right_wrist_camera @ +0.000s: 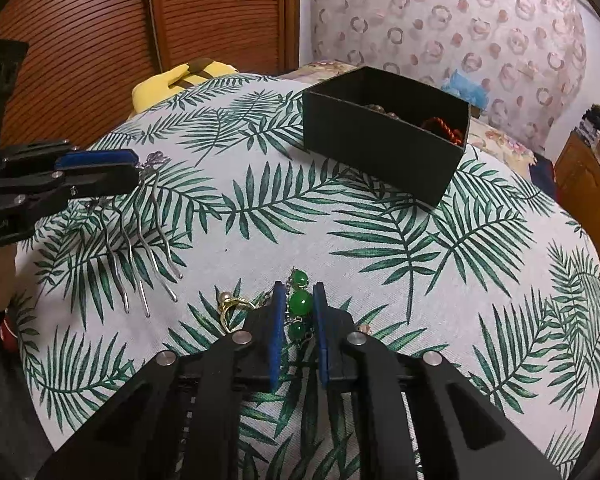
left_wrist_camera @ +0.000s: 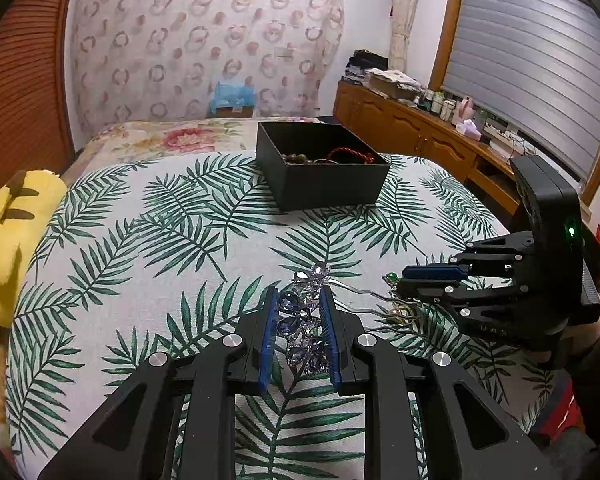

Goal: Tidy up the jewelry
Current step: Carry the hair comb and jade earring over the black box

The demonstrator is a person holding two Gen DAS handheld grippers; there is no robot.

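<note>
The biggest thing under me is the bed, spread with a white palm-leaf cloth (left_wrist_camera: 172,240) that carries everything I'm working with. Beyond it hangs a curtain (left_wrist_camera: 204,40) patterned with pinkish rings, and a wooden cabinet (left_wrist_camera: 412,128) runs along the wall on my right, piled with clutter. A yellow plush toy (left_wrist_camera: 8,240) lies at the left edge of the bed.

Toward the far side of the cloth sits the open black box (left_wrist_camera: 328,188); inside it I can see a string of dark beads (left_wrist_camera: 296,158) and a red cord bracelet (left_wrist_camera: 350,154).

My left hand-held gripper (left_wrist_camera: 300,312) has its blue pads partly closed around the jeweled head of the purple hair comb (left_wrist_camera: 302,316), which sits between the fingers, both pads touching the stones as far as I can see. From my right wrist view, the comb's wavy metal prongs reach down from that gripper with their tips at the cloth.

My right hand-held gripper (right_wrist_camera: 298,312) is lowered to the cloth well in front of the box, its pads narrowed on either side of the green bead piece (right_wrist_camera: 300,304), a chain of round green stones. I cannot tell whether the pads actually press the beads or just flank them.

Just left of those fingers, a small gold ring (right_wrist_camera: 234,308) with a pale bead lies on the cloth.
</note>
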